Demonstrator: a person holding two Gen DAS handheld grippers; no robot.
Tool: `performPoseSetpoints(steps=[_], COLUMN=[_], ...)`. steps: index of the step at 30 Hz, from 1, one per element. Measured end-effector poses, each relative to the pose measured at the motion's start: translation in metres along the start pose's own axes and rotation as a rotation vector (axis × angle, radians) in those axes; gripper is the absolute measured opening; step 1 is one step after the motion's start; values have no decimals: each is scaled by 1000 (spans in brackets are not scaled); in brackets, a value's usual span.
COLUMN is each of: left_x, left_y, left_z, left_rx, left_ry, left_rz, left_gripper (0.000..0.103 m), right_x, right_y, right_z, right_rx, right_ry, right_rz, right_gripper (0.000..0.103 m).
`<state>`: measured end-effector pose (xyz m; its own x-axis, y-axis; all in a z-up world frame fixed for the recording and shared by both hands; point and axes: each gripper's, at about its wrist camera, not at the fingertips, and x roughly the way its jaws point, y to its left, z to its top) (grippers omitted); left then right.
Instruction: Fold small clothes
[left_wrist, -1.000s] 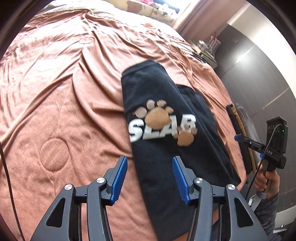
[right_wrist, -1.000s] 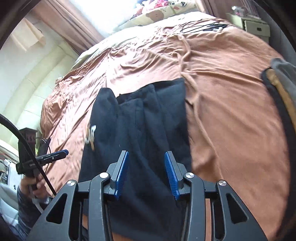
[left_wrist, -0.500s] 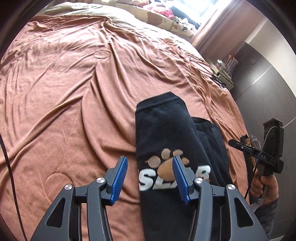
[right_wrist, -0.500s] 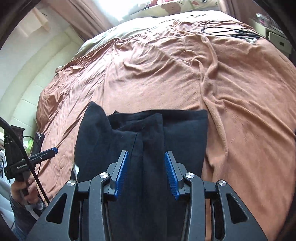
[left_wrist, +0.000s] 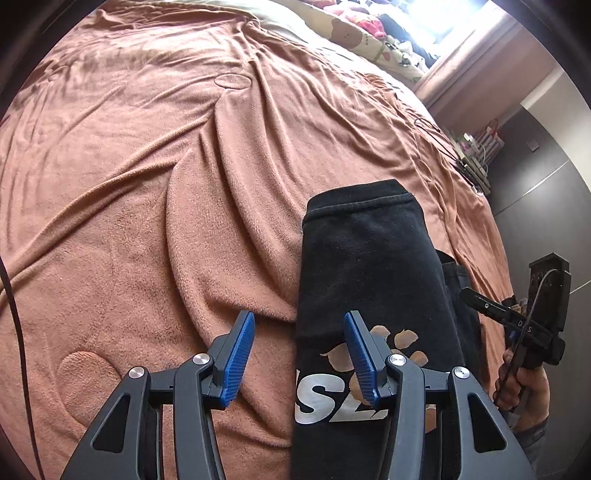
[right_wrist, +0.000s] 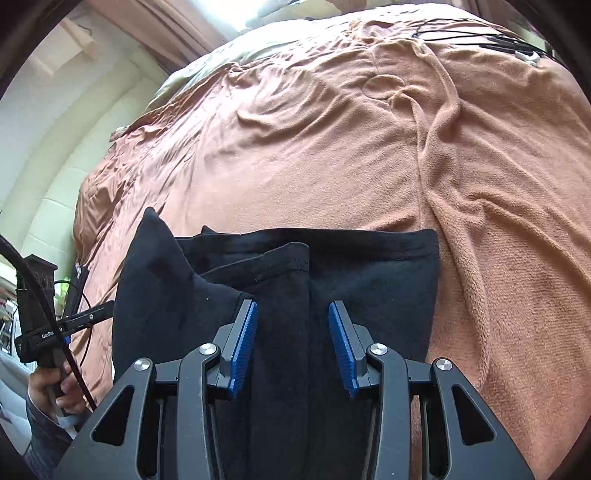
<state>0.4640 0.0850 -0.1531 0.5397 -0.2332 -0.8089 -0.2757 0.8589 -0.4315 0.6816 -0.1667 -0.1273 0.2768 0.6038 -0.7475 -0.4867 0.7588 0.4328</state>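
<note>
On the rumpled brown blanket (left_wrist: 155, 192) we find 1 black garment (left_wrist: 369, 266), folded lengthwise, its paw-print lettering (left_wrist: 332, 402) facing up. We note the left gripper (left_wrist: 299, 360) with jaws spread wide over the garment's left edge, gripping nothing. Right gripper (right_wrist: 292, 345) likewise stands wide apart above the folded layers, empty.

**Bedroom, daylight from the far side**

Wide bed (left_wrist: 155, 192) under a rumpled rust-brown fleece blanket (right_wrist: 332, 155). At its far end, a patterned quilt (left_wrist: 373, 40) below a bright window (left_wrist: 454, 18) with pinkish curtains (left_wrist: 458, 70). Dark grey wall panels (left_wrist: 535, 177) to one side; pale cream wall (right_wrist: 55, 122) opposite. Black cables (right_wrist: 476, 37) across the blanket's far corner.
</note>
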Motion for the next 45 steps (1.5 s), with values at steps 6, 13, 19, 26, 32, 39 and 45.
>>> performPoseSetpoints(steps=[6,13,19,26,32,39,45], left_x=[3,0,8,16,18,18,22], left_y=[-11,-14,-22,-25,-24,-21,-21], left_z=[-8,-15,-20,-24,-23,-23,-20], left_rx=[27,24,55,77,73,64,69], left_ry=[0,-46,-23,-4,-2,-3,-2], left_rz=[-5,34,42,58,51,40,40], left_gripper=[53,53,53,53,53,53,53], right_x=[0,-28,-54,-62,-59,-38,-22], right_y=[-2,1,-15,-39,-44,-43,-44], right_z=[-3,-4,-10,-17,-18,-12,-9], right_rx=[20,18,81,208,259,224,208], right_ry=[-14,-95,-165,-215,-172,-140,-115], right_rz=[-2,-24,-86,-193,-64,-75,-100], right_gripper=[0,0,0,0,0,55,1])
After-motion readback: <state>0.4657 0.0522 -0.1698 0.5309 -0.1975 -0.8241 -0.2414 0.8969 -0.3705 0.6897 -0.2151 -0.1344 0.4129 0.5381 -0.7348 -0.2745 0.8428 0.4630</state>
